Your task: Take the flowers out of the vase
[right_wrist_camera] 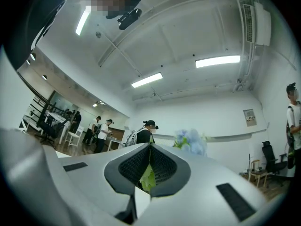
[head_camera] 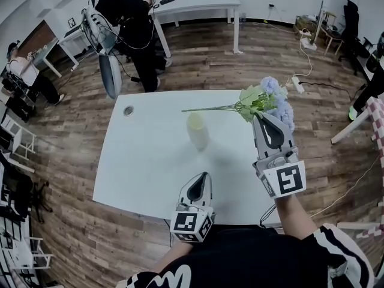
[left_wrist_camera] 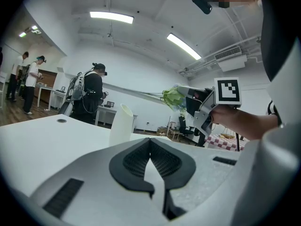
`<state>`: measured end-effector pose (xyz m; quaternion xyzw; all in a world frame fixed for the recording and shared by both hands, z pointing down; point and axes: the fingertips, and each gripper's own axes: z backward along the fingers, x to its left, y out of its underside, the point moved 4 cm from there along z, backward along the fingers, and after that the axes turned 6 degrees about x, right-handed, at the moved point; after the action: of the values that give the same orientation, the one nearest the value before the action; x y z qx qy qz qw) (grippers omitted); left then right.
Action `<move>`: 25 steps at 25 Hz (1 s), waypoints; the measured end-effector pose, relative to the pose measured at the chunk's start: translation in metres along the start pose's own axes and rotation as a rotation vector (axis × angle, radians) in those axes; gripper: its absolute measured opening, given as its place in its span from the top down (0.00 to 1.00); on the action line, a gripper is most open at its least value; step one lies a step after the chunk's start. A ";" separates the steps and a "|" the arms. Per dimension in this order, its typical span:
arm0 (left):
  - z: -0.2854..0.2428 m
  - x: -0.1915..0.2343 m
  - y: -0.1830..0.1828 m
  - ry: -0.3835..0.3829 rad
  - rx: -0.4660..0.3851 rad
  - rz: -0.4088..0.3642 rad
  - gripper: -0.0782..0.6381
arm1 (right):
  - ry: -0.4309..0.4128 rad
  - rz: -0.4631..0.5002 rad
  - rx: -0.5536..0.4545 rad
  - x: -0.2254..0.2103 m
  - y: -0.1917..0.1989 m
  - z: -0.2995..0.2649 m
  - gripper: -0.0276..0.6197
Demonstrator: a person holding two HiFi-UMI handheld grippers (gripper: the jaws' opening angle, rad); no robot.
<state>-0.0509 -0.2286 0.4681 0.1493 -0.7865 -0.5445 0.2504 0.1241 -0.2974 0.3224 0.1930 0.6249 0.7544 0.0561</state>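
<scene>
A pale, empty vase [head_camera: 197,131] stands upright on the white table [head_camera: 144,167]; it also rises ahead in the left gripper view [left_wrist_camera: 121,125]. My right gripper [head_camera: 262,116] is shut on the flowers [head_camera: 267,97], held above the table to the right of the vase. Their thin stems [head_camera: 207,108] point left, clear of the vase mouth. A green leaf [right_wrist_camera: 148,177] is pinched between the pads, and blue blossoms [right_wrist_camera: 191,142] show beyond the tips. My left gripper [head_camera: 204,174] hovers near the table's front edge, shut with nothing in it.
A round cable hole [head_camera: 128,110] sits at the table's far left. Beyond the table stands a person with a backpack [head_camera: 123,17] beside another white table [head_camera: 192,2]. A power strip [head_camera: 297,84] lies on the wood floor. A checkered cloth [head_camera: 377,122] is at the right.
</scene>
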 end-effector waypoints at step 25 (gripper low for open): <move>-0.013 -0.019 0.007 0.062 0.033 -0.019 0.88 | 0.051 -0.043 0.108 -0.014 0.047 0.037 0.93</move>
<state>-0.0275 -0.2265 0.4736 0.1776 -0.7858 -0.5289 0.2669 0.1579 -0.2774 0.3698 0.1631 0.6701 0.7227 0.0459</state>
